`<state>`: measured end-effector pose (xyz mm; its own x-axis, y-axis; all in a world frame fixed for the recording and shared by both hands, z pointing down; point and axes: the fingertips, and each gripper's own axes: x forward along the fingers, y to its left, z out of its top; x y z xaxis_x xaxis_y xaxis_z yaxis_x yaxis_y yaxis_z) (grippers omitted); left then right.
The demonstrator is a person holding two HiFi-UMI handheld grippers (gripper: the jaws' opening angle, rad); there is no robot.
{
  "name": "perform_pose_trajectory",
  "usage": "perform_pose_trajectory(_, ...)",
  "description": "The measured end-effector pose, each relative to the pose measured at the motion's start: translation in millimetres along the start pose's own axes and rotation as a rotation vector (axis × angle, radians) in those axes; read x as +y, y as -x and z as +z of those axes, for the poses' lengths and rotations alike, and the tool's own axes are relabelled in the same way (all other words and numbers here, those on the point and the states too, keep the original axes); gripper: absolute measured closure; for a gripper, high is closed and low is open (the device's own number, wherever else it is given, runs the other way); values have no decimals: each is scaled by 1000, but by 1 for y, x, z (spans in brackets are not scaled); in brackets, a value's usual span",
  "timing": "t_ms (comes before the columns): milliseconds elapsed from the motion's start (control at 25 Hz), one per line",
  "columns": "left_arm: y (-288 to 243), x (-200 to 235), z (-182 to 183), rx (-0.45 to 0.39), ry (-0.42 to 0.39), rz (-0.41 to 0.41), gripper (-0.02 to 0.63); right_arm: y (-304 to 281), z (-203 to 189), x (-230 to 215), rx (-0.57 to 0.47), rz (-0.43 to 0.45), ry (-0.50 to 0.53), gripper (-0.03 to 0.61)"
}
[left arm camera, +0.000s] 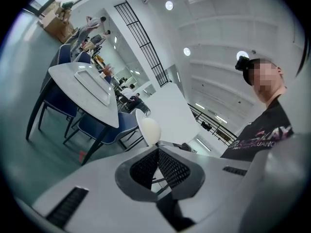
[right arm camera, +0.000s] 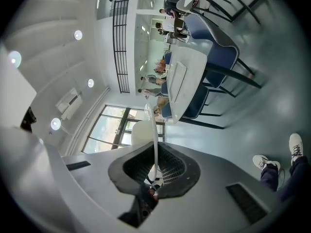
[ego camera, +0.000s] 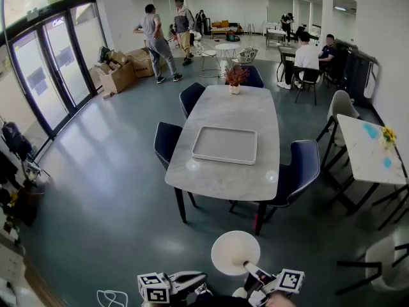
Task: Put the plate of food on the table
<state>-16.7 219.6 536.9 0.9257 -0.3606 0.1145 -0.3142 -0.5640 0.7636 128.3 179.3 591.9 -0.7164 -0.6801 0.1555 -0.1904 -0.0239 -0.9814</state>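
Note:
A white round plate [ego camera: 235,252] hangs low in the head view, well short of the grey marble table [ego camera: 255,114]; no food shows on it. My right gripper [ego camera: 249,267] is shut on its near rim. In the right gripper view the plate [right arm camera: 154,125] stands edge-on, pinched in my right gripper [right arm camera: 155,152]. My left gripper [ego camera: 195,279] sits just left of the plate, apart from it. In the left gripper view my left gripper [left arm camera: 158,149] is shut on nothing, with the plate [left arm camera: 148,130] beyond it. A pale rectangular tray [ego camera: 225,144] lies mid-table.
Dark blue chairs [ego camera: 167,142] ring the table, one at the near right corner [ego camera: 300,168]. A flower pot [ego camera: 236,77] stands at the far end. A second table [ego camera: 364,155] with black chairs is at the right. People stand and sit far back; boxes [ego camera: 118,75] lie by the glass doors.

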Motion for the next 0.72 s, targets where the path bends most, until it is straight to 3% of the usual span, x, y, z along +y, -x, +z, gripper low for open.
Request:
perform_pose_trajectory(400, 31, 38, 31, -3, 13, -15, 604, -59, -8, 12, -8, -9, -11, 557)
perform_pose_trajectory(600, 43, 54, 47, -12, 30, -37, 604, -80, -15, 11, -13, -54, -15, 557)
perform_pose_trajectory(720, 51, 62, 55, -7, 35, -46, 604, -95, -18, 18, -26, -30, -14, 557)
